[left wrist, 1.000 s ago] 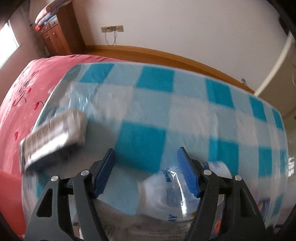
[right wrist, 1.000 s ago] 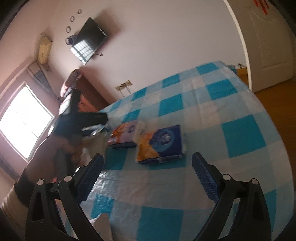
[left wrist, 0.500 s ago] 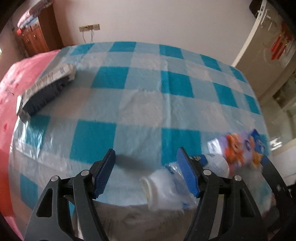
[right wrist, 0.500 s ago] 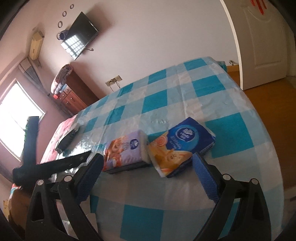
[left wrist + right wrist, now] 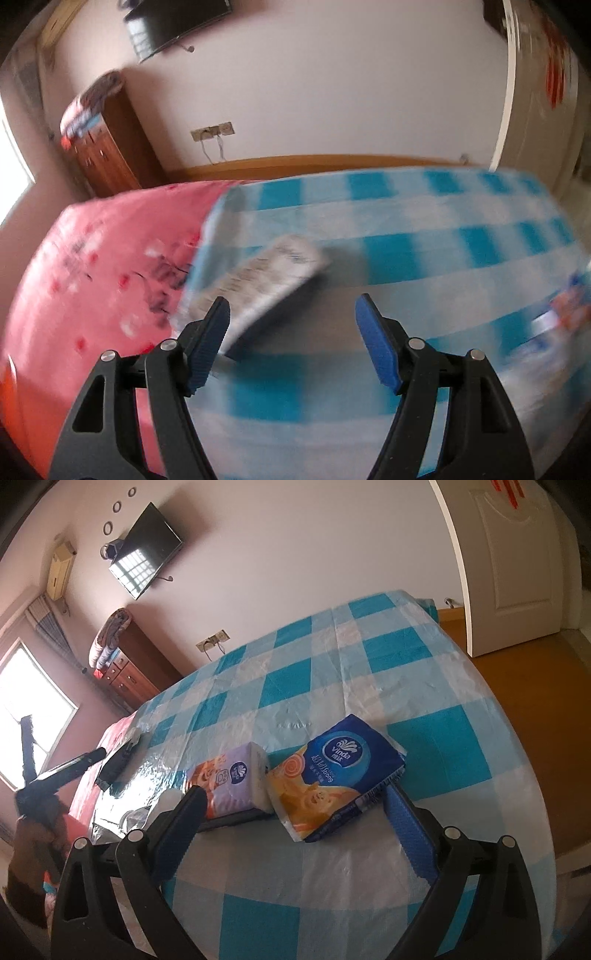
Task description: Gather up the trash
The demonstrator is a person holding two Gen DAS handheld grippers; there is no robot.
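My left gripper (image 5: 293, 341) is open and empty above the blue checked cover (image 5: 424, 236). A flat dark box with a white printed label (image 5: 266, 280) lies just ahead of its left finger, blurred by motion. My right gripper (image 5: 295, 812) is open and empty, with its fingers on either side of two tissue packs: a blue and orange Vinda pack (image 5: 332, 771) and a purple and orange pack (image 5: 229, 779). The dark box (image 5: 118, 760) and my left gripper (image 5: 62, 771) show at the left of the right wrist view.
A pink bedspread (image 5: 92, 277) lies left of the checked cover. A white bottle cap and clear plastic (image 5: 162, 805) sit by the right gripper's left finger. A wooden dresser (image 5: 129, 675), wall TV (image 5: 146, 550) and white door (image 5: 517, 561) stand around the bed.
The left gripper swung left from the crumpled plastic and tissue packs toward the dark box by the pink bedspread. The right gripper moved closer to the two tissue packs.
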